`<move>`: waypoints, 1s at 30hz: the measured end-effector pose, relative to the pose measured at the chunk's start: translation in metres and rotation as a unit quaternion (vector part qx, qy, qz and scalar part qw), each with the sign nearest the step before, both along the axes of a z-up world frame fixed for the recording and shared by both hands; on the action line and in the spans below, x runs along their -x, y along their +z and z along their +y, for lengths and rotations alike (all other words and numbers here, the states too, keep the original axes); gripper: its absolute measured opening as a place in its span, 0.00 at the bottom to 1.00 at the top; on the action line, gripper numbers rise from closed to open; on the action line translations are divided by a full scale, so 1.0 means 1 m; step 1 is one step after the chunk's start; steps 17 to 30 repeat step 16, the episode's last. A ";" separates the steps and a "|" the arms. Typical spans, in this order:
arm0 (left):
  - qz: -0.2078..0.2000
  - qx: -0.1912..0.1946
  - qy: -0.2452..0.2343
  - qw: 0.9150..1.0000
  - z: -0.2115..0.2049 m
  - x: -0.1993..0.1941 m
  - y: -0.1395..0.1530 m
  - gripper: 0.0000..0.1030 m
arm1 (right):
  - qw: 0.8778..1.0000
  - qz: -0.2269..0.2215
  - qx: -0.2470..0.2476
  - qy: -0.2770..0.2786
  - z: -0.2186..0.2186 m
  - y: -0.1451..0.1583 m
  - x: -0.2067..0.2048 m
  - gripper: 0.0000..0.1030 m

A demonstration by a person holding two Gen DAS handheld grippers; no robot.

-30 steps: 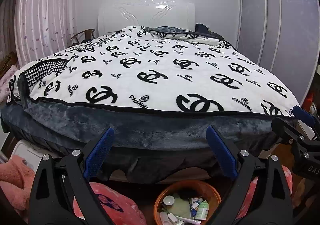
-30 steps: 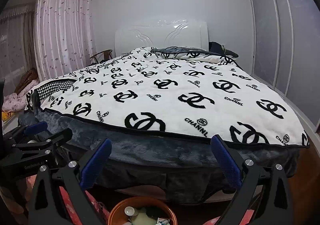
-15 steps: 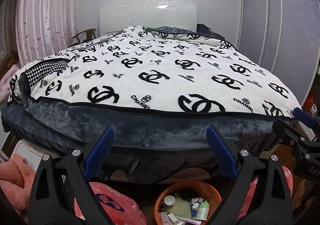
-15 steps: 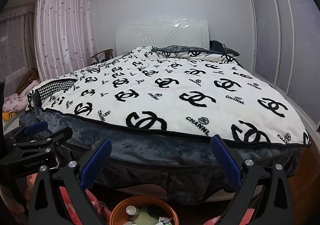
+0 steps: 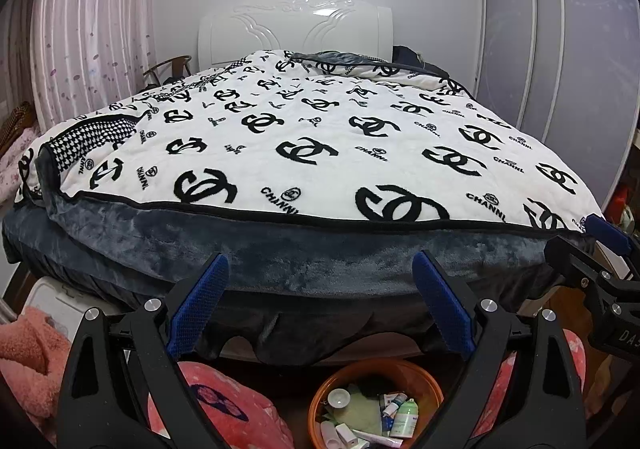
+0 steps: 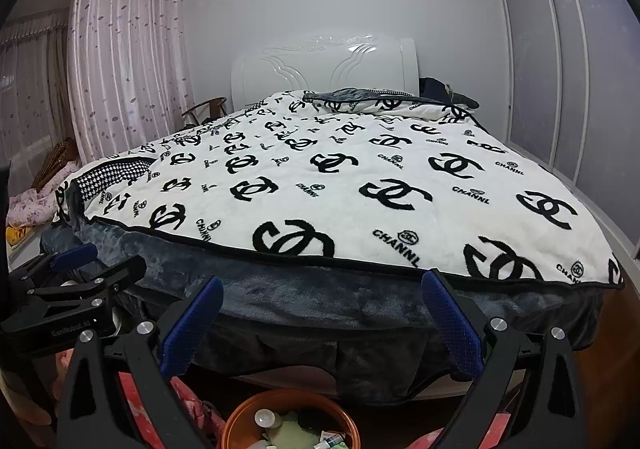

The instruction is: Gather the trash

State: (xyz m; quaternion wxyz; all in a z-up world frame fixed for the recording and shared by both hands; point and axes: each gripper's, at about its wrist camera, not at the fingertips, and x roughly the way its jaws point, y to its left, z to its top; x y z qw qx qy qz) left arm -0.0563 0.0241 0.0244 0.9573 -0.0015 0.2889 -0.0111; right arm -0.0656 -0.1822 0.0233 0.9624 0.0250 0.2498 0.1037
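Below both grippers, an orange basin is seen on the floor at the foot of the bed, between two pink slippers with dark printed marks; the left slipper lies just beside the basin. The basin is filled with trash: a small green-and-white bottle, white tubes, a round white lid and a pale green cloth are made out. In the left wrist view the basin sits low between the fingers, nearer the right finger, well short of the blue pads. In the right wrist view only its far rim is shown at the bottom edge, between the fingers.

The left gripper is spread wide, with nothing between its pads and nothing touched. The right gripper is likewise spread wide and empty. Each gripper is caught at the edge of the other's view, both held side by side above the floor.

Beyond them the bed is covered by a white blanket with black logos, edged in grey plush. A white headboard and pink curtains are visible behind it.

Compared with the frames a second ago, the bed is seen slightly lower in each view and more of the basin is revealed in the right wrist view; the grippers' spread is unchanged.
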 end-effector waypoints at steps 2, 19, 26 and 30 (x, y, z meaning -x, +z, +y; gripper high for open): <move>-0.002 0.001 0.002 1.000 0.001 0.000 0.000 0.88 | 1.000 0.000 0.000 0.000 0.000 0.000 0.000 0.95; 0.001 0.000 0.017 1.000 0.002 0.000 -0.004 0.88 | 1.000 0.001 -0.001 0.000 0.000 -0.001 0.001 0.95; 0.001 0.000 0.017 1.000 0.002 0.000 -0.004 0.88 | 1.000 0.001 -0.001 0.000 0.000 -0.001 0.001 0.95; 0.001 0.000 0.017 1.000 0.002 0.000 -0.004 0.88 | 1.000 0.001 -0.001 0.000 0.000 -0.001 0.001 0.95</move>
